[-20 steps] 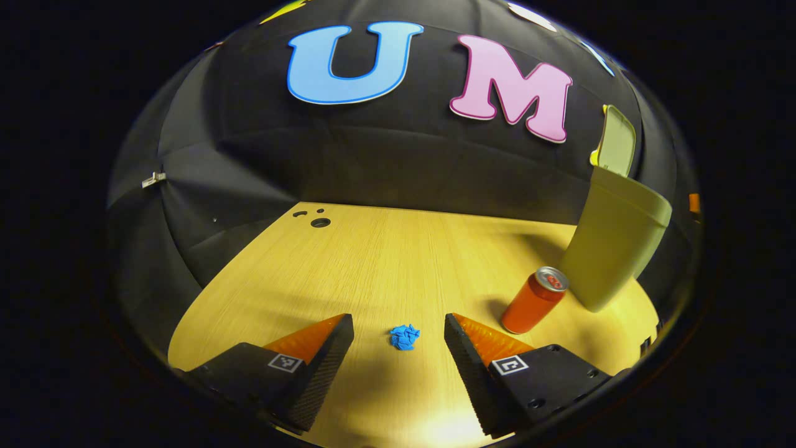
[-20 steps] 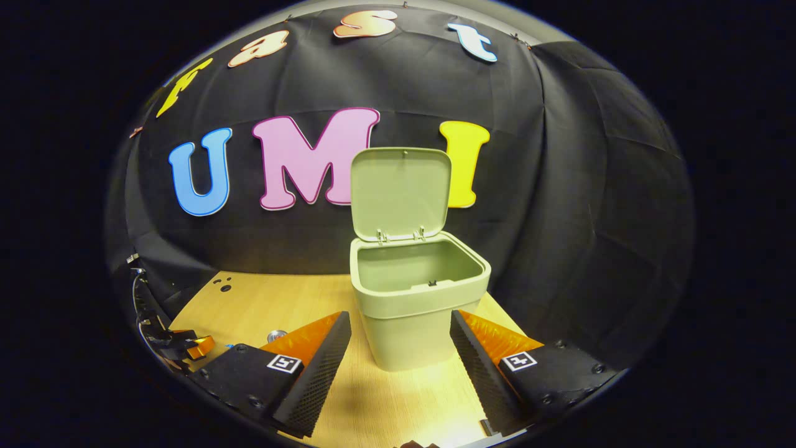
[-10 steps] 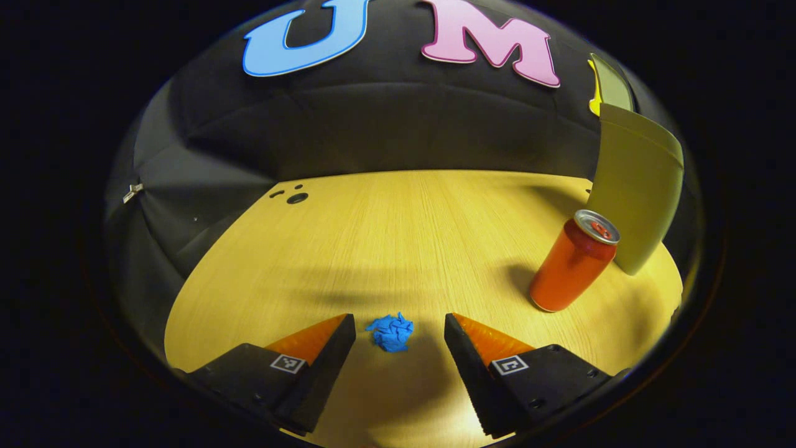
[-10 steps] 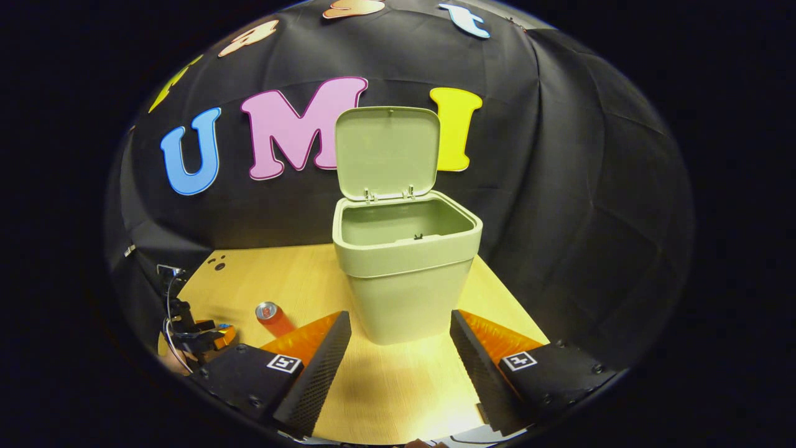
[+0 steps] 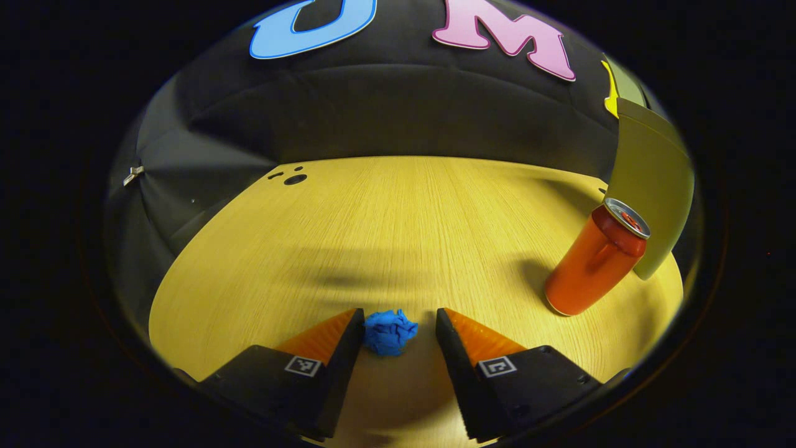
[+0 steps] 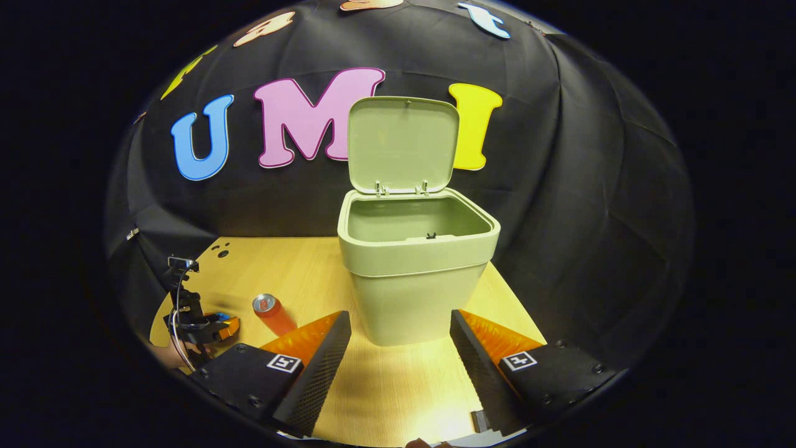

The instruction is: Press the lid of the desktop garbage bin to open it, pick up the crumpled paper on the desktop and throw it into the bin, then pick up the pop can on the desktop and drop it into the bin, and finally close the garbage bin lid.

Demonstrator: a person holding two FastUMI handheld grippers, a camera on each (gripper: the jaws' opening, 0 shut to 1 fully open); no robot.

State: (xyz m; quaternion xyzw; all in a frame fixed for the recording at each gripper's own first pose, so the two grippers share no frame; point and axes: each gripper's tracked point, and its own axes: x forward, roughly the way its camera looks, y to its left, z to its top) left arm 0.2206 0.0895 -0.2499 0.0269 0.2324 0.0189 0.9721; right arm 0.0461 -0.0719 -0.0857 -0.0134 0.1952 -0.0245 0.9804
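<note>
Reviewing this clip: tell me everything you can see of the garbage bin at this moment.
The garbage bin is a pale green, plastic-looking tub with rounded corners, tapering toward its base, standing upright on the wooden desktop before the black cloth wall. Its lid stands open, swung up on two small hinges at the back rim; a small dark latch sits at the front rim. What shows of the inside holds nothing. Neither gripper touches it; the pop can stands apart, to its left.

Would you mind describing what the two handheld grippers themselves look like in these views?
Each gripper, left and right, has two wedge-shaped fingers tapering forward, with textured inner faces. Each finger sits on a black block with screw holes and a small square black-and-white marker. Seen far off in the right gripper view, the left gripper trails thin cables.
</note>
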